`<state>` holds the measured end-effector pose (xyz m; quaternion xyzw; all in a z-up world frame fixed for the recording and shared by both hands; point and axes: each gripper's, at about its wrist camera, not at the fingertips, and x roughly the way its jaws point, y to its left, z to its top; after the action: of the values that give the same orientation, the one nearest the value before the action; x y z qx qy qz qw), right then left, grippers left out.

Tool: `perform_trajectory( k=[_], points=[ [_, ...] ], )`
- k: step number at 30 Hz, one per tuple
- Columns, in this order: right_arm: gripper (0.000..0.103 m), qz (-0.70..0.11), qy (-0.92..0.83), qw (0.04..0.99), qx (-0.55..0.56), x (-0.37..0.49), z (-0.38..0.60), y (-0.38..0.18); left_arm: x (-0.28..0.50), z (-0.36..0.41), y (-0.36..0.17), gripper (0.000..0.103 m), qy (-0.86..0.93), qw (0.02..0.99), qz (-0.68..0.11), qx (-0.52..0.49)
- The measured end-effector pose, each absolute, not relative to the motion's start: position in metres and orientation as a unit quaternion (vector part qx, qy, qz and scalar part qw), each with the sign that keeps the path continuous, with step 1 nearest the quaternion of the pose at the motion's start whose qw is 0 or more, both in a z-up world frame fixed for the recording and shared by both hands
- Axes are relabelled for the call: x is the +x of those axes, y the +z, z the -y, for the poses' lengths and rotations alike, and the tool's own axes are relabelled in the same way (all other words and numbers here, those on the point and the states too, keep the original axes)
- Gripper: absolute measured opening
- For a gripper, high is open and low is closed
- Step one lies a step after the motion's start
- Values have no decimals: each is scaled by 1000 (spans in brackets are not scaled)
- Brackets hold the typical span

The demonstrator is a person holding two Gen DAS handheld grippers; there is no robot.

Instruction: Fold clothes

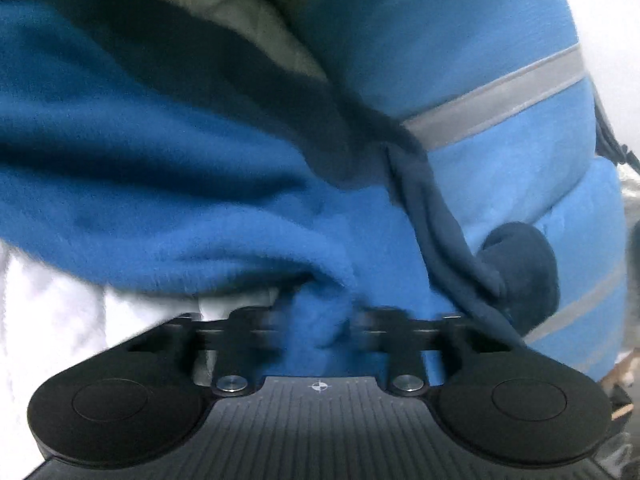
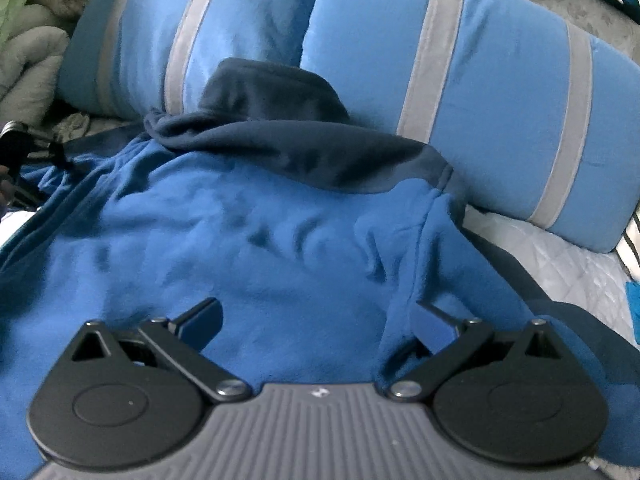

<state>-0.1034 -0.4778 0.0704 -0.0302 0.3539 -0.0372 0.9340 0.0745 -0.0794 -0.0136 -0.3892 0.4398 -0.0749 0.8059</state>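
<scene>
A blue fleece jacket [image 2: 260, 248] with a dark navy collar [image 2: 272, 92] lies spread on a bed, its collar resting against two pillows. In the left wrist view the same fleece [image 1: 160, 184] fills the frame, with its navy trim [image 1: 440, 216] running down the right. My left gripper [image 1: 320, 320] is shut on a bunched fold of the blue fleece at the garment's edge. My right gripper [image 2: 320, 320] is open and low over the jacket's body. Fleece lies flat between its fingertips [image 2: 204, 316], and the pads are not pressing on it.
Two light blue pillows with grey stripes [image 2: 492, 92] [image 2: 240, 12] lie behind the jacket. A white quilted bed cover [image 2: 560, 256] shows at the right, and white bedding [image 1: 48, 312] under the left gripper. A grey-beige blanket [image 2: 32, 56] is heaped at the far left.
</scene>
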Motion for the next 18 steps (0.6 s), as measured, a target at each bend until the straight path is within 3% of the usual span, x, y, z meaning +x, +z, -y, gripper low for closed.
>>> perform_trajectory(
  k=[12,14,16,18],
  points=[
    [103,-326,-89,940,-39,-104,497,76,51,69,6,19,-42,845,-427,-320],
    [103,-320,-104,941,-30,-104,505,77,54,70,5,25,-42,850,-430,-301],
    [103,-323,-110,940,-13,-103,512,77,52,75,12,42,-31,864,-428,-265],
    [103,-326,-112,939,-4,-102,514,77,47,79,24,50,-13,876,-421,-235]
  ],
)
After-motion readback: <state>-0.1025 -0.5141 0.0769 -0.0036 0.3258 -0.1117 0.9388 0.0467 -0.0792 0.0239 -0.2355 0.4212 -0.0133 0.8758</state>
